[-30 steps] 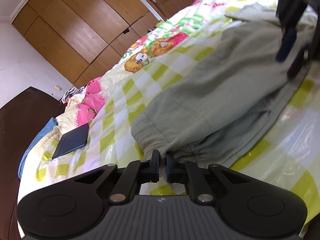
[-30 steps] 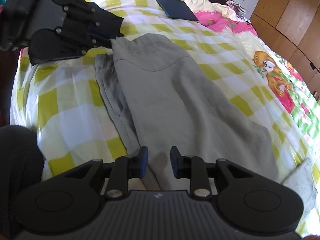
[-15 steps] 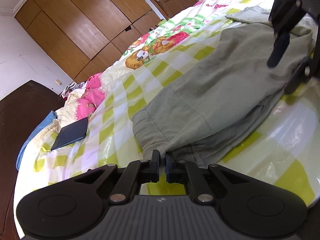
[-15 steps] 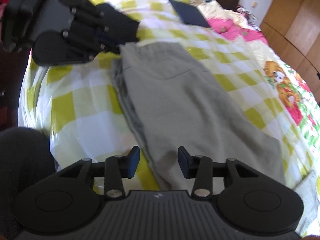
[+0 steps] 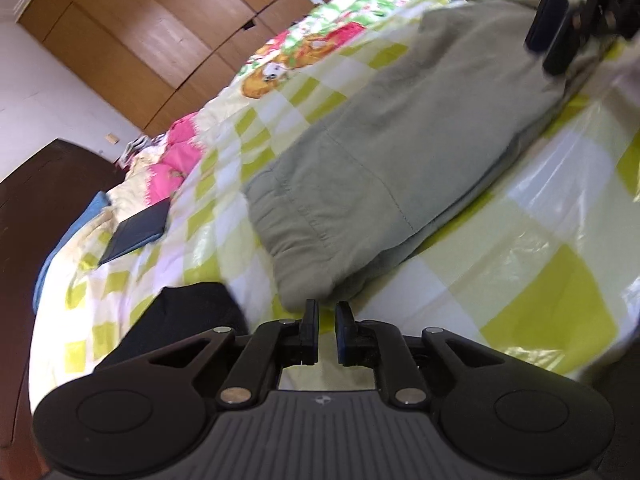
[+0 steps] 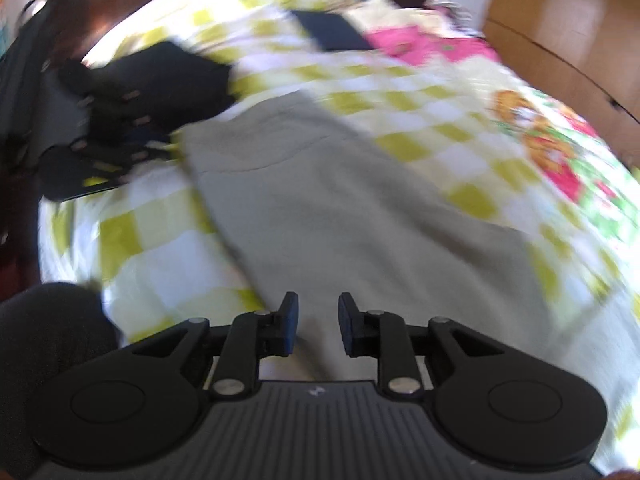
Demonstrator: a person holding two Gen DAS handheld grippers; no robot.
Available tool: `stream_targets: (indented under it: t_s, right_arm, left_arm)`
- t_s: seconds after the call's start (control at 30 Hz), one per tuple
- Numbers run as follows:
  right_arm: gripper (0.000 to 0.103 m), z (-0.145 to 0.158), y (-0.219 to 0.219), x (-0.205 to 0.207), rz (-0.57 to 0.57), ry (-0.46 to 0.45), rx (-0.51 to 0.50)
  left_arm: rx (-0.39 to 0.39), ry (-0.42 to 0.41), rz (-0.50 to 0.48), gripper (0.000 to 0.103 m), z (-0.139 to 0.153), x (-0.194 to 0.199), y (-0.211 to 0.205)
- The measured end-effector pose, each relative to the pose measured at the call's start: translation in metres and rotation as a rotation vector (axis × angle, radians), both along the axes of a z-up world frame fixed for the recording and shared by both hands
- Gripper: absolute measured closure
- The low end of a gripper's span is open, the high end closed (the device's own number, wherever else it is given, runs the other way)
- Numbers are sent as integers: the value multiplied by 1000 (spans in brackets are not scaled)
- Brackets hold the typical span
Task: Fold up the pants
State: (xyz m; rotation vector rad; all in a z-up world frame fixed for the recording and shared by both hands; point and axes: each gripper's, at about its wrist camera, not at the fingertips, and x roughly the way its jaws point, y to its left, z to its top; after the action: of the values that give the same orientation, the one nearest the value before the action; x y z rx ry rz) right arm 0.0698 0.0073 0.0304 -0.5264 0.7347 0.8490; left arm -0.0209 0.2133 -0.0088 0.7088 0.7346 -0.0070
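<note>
Bed [image 5: 540, 280] under checked yellow-and-white cover. Grey pants [image 5: 400, 152] laid flat on it, folded lengthwise, waistband end nearest left gripper [image 5: 327, 322]. Left gripper opening just short of waistband, nothing between pads. Right gripper [image 6: 314, 320] closing over pant leg, gripping nothing.

Left wrist view: low, close over bed [image 5: 540, 288], just behind waistband end of grey pants [image 5: 380, 160], facing along them toward wooden wardrobe [image 5: 160, 40] at far side. Own left hand-held gripper [image 5: 326, 330] fills near edge.

Right wrist view: higher over pants' other end, tilted down, blurred, facing headboard [image 6: 120, 8]. Own right hand-held gripper [image 6: 318, 326] at near edge.

Shared: pants, checked bedspread, dark tablet [image 5: 136, 232], wardrobe. Each view catches opposite hand-held gripper at far end.
</note>
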Motion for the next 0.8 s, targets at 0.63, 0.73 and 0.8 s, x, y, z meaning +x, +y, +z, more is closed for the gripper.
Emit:
stream_targets:
  t_s: [0.63,0.73,0.8]
  right_arm:
    - [59,-2,-161,252,-834,183,219]
    - [60,-22,-149,285,-891,176,152]
    - [75,-38,-147,301,-929,148,85]
  left_arm:
    - [-441,-10,-271,75,25,75,-187]
    - [-517,12,-275,74,21,83,-204]
    - [-534,26,-288,73,16,86,-212]
